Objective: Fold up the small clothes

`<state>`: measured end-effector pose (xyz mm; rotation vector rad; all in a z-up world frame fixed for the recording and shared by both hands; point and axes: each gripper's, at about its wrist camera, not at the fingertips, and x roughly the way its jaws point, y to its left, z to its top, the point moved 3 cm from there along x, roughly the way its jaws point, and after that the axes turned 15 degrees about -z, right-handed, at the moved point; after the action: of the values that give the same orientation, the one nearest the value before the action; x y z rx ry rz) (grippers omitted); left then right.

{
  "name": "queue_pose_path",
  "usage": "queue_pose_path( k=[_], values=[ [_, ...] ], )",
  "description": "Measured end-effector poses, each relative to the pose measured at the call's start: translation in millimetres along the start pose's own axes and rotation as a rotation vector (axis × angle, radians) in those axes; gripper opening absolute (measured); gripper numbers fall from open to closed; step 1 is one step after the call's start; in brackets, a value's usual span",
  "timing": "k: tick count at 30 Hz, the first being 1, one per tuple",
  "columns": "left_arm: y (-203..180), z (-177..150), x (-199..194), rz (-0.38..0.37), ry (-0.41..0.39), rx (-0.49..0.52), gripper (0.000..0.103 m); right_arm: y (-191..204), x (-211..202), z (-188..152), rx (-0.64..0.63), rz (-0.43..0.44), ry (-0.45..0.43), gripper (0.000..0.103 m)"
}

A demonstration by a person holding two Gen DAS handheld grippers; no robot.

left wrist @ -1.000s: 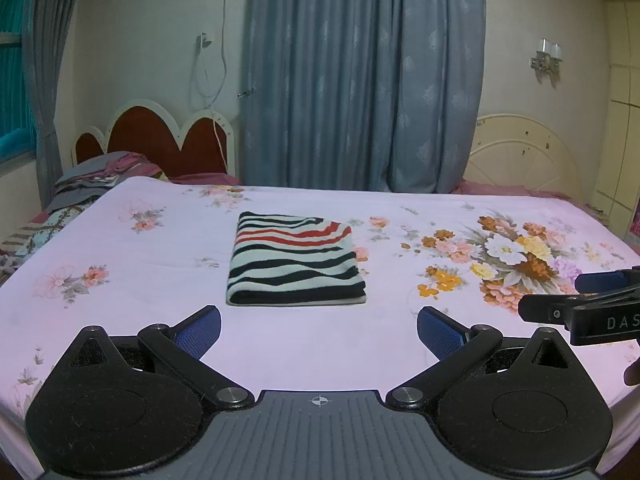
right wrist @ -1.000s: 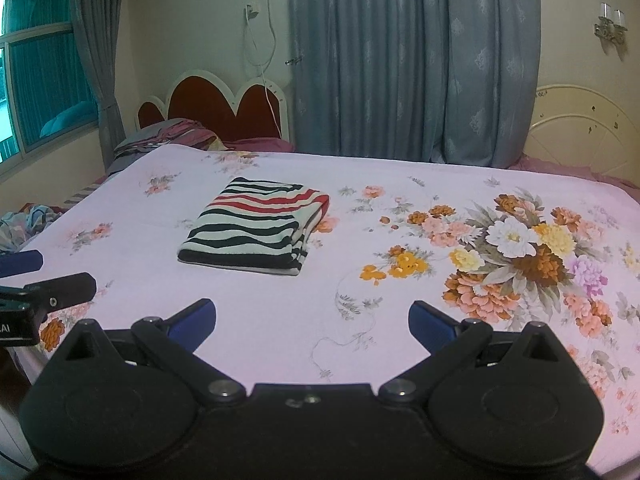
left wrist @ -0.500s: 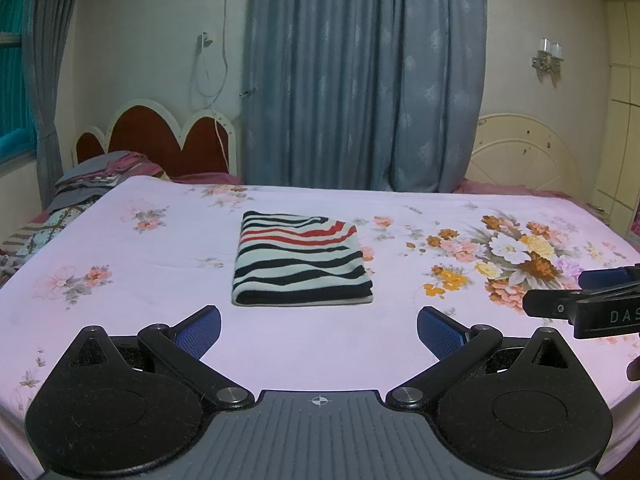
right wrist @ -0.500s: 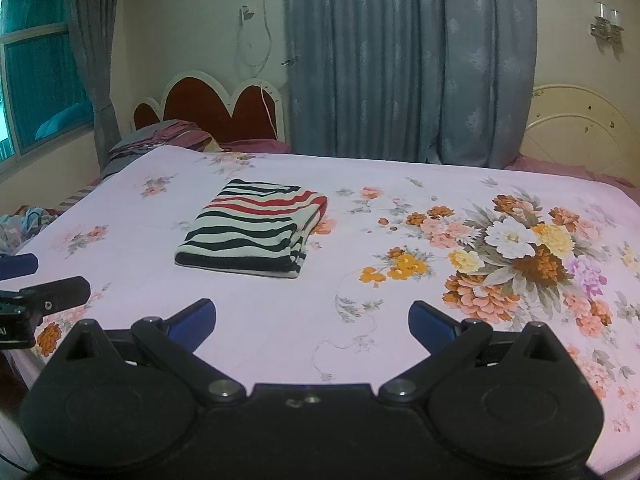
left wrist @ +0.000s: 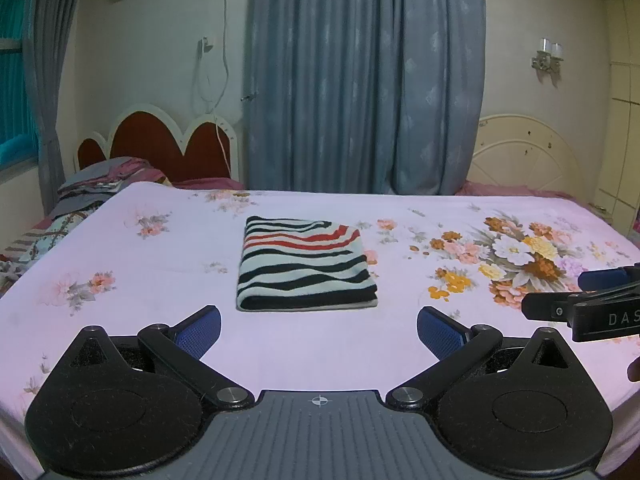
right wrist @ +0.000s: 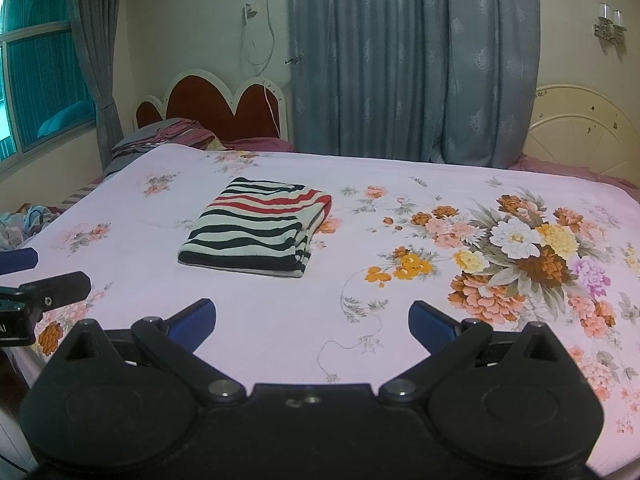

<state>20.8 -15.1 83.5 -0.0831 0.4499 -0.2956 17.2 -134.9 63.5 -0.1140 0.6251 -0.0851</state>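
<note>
Since a second ago the folded striped garment [left wrist: 306,265] sits slightly further right in the left view and both views have barely shifted. Nearest, over the bed's front edge, the left gripper [left wrist: 319,327] and right gripper [right wrist: 312,322] hang with jaws spread wide, holding and touching nothing. Beyond them the garment lies flat on the floral bedsheet [right wrist: 420,240], left of the bed's middle, well apart from both tools
</note>
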Motion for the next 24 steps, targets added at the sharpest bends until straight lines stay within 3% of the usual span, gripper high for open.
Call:
queue_pose_path(
  k=[24],
  values=[
    [2.0, 3.6, -1.1, 0.003, -0.01, 0.004, 0.103, 0.9, 1.5, 5.7, -0.007, 0.003, -0.009, 0.102]
  ],
)
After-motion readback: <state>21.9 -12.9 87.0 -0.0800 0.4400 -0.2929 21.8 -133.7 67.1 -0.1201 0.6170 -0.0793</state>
